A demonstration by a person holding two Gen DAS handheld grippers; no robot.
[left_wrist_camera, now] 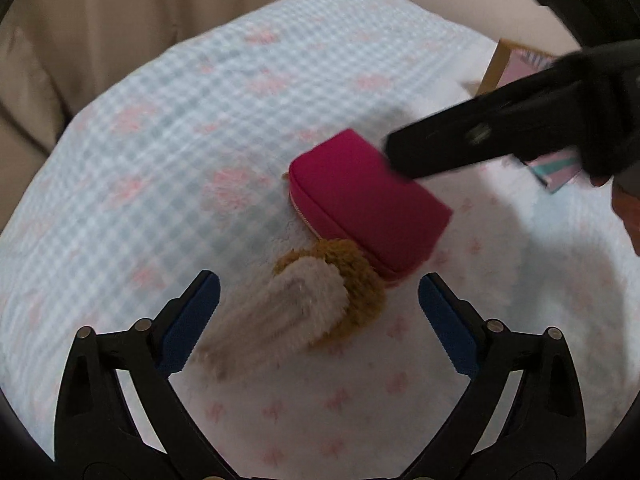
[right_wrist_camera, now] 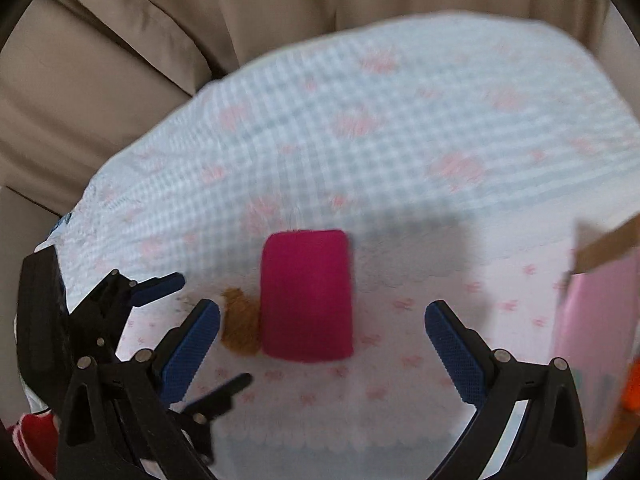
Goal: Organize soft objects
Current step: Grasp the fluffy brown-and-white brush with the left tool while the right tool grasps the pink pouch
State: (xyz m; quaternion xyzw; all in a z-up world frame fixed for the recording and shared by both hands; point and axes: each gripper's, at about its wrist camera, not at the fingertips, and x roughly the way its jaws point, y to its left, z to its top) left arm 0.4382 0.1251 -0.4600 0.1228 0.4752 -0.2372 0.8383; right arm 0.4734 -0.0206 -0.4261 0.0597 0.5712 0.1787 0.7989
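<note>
While partly blurred, magenta pouch (right_wrist_camera: pixel 307 294) lies touching mustard-and-beige plush toy (left_wrist_camera: pixel 304 304).

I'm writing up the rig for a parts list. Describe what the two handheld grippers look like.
Both match. The left gripper and the right gripper each have a black plastic frame of angled linkage arms with triangular cut-outs, joined by round silver pins. Each finger carries a flat blue pad with a fine textured grid and a toothed edge. No cables, markings or sleeves are visible.
</note>
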